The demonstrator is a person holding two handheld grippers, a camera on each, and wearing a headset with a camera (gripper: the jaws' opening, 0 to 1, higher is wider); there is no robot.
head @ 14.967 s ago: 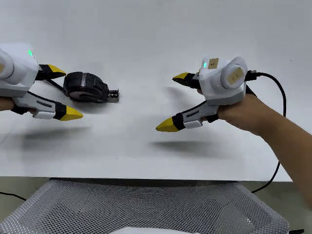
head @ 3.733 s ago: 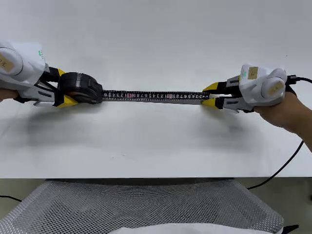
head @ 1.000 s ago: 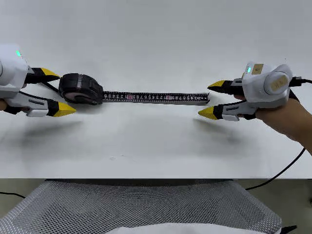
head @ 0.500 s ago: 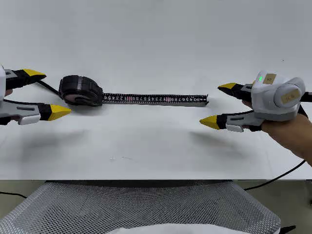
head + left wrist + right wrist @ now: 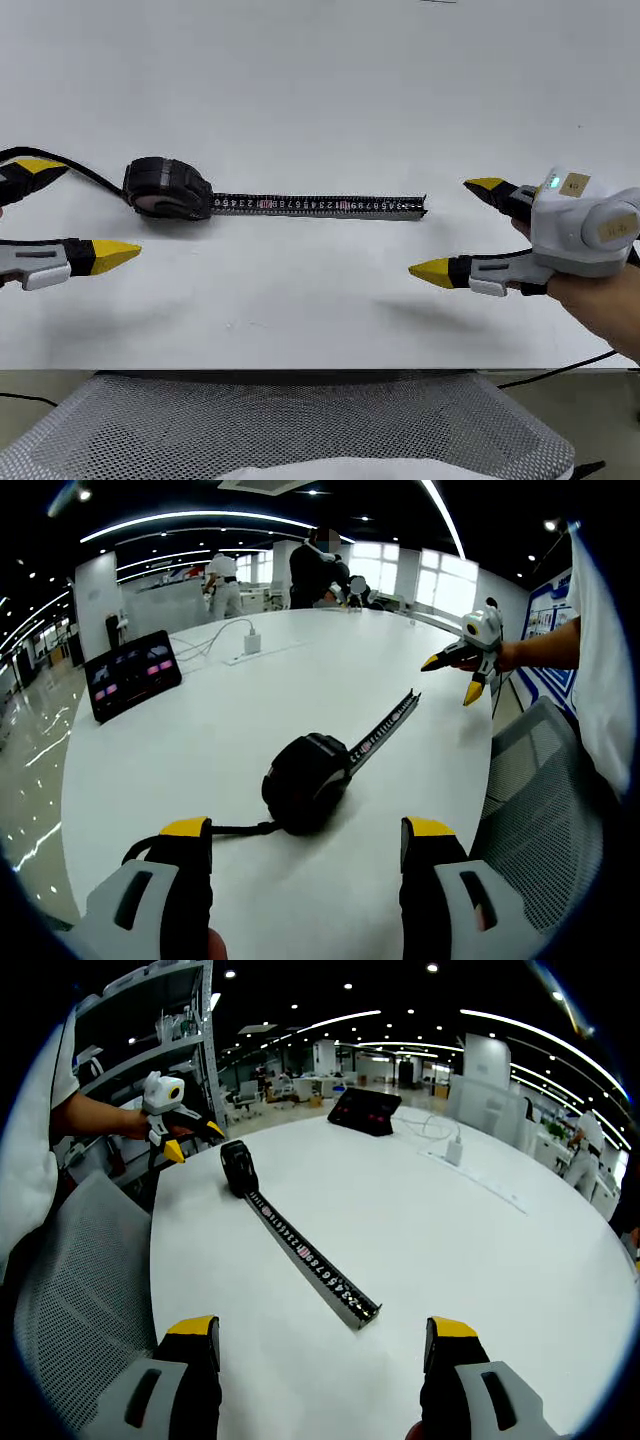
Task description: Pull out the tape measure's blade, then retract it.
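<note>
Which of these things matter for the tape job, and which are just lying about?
In the job: tape measure, its pulled-out blade, left gripper, right gripper, both open.
Lying about: dark tablet, white charger with cable, mesh chair.

Open-plan office/lab, ceiling strip lights, big windows, metal shelving, ppl in bg

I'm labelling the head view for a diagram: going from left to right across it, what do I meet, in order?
From the left: left hand-held gripper, open → tape measure case → pulled-out blade, lying flat → end hook → right hand-held gripper, open.
</note>
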